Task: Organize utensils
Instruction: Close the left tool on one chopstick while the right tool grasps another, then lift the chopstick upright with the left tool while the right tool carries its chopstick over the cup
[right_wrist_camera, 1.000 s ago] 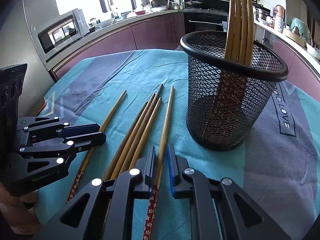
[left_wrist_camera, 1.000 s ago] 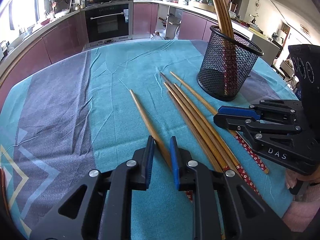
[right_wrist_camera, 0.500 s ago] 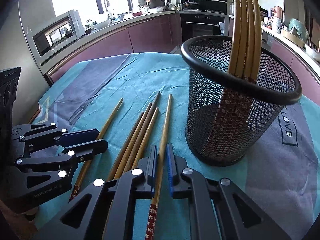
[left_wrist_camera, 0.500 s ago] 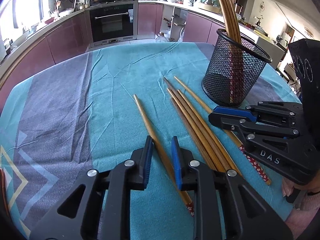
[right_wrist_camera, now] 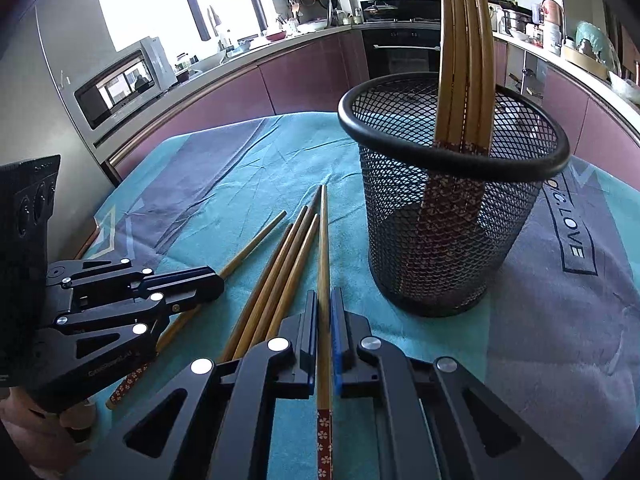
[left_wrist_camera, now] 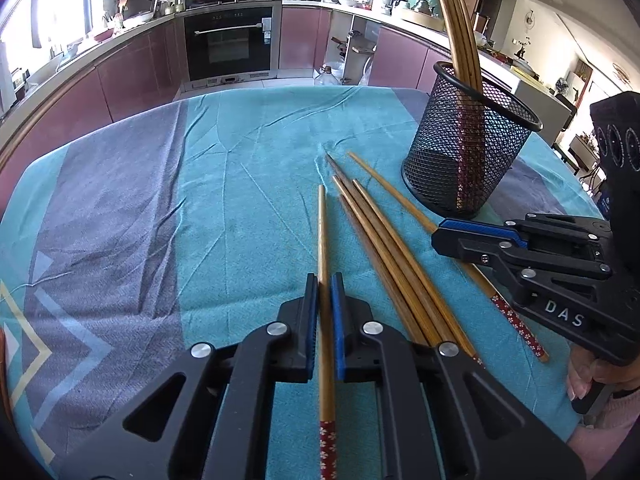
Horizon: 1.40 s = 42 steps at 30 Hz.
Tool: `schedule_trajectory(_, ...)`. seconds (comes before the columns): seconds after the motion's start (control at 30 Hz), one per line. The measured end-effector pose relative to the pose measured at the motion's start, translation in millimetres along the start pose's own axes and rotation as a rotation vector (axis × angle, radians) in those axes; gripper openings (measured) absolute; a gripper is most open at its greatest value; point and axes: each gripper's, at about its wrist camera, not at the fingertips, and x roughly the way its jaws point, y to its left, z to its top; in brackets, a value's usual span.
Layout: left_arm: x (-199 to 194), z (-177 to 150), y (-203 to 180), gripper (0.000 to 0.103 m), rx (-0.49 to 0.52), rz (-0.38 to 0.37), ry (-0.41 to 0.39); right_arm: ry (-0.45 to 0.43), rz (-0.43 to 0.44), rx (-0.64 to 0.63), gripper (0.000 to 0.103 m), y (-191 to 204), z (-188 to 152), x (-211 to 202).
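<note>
Left gripper [left_wrist_camera: 325,280]: just clamped on left chopstick [left_wrist_camera: 322,232] | Right gripper [right_wrist_camera: 324,298]: gripping right chopstick [right_wrist_camera: 323,240] | Mesh holder [right_wrist_camera: 452,216]: upright beside loose chopsticks [right_wrist_camera: 280,276]

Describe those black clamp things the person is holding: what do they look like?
Both are black plastic frames with triangular cut-outs and round silver bolts. Each ends in two straight fingers faced with ribbed blue pads. The left gripper looks the same as the right gripper, whose side reads "DAS" in white. A boxy black block with round dials sits on each. A pink sleeve shows at one wrist.
</note>
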Motion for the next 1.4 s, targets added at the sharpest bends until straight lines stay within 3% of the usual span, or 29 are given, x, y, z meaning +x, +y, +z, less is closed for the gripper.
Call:
schedule_trajectory(0.33,-22,3,9,0.007,-0.02,-0.04,-0.041,-0.06,0.097,0.007,0.005,3,1,-29)
schedule_trajectory(0.73,-72,15,5,0.007,-0.017,-0.181,-0.135,-0.175,0.166,0.027,0.005,-4,10,-73)
schedule_trajectory(1.4,-142,44,0,0.007,-0.008,-0.311,-0.305,-0.323,0.163,0.034,0.005,-23,27,-123)
